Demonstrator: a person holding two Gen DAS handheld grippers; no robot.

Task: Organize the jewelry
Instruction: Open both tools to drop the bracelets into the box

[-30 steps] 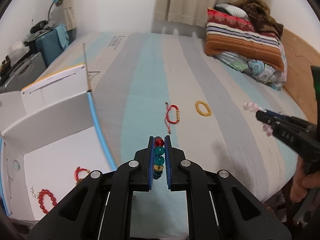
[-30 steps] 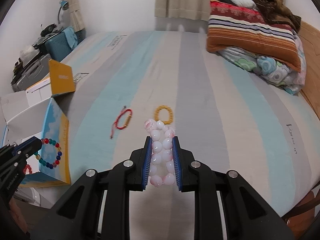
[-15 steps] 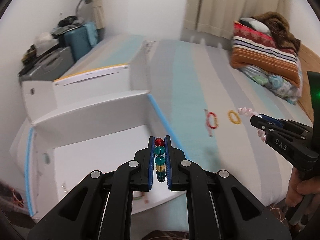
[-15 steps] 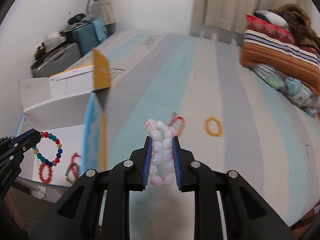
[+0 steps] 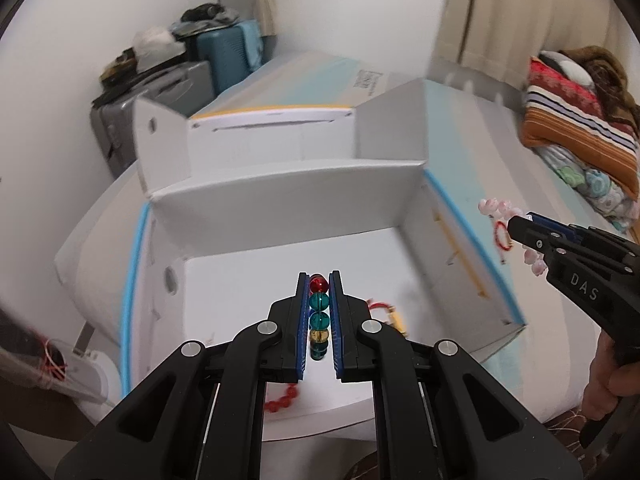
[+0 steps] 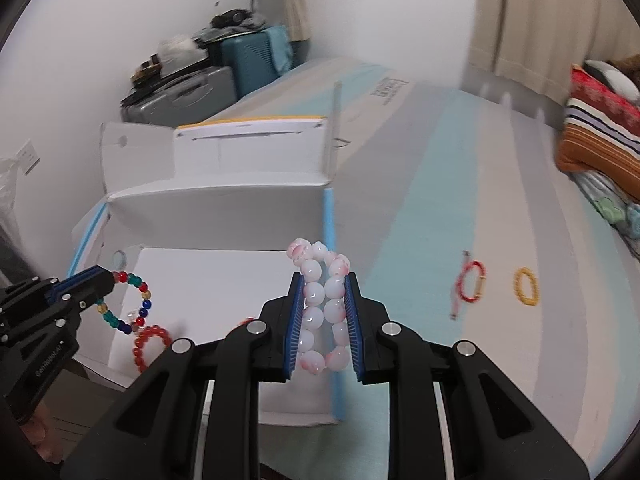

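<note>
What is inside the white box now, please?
On the floor of the white box lies a red bead bracelet and a red cord bracelet. The left gripper and right gripper cover part of the floor, so more may be hidden.

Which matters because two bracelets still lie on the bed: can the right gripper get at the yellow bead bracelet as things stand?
Probably not yet. The right gripper is shut on the pink-white bead bracelet, so it is occupied. The yellow bead bracelet lies uncovered on the bedspread, beside the red cord bracelet.

Red bead bracelet (image 5: 282, 398) half-hidden behind left tool (image 5: 319, 316)
</note>
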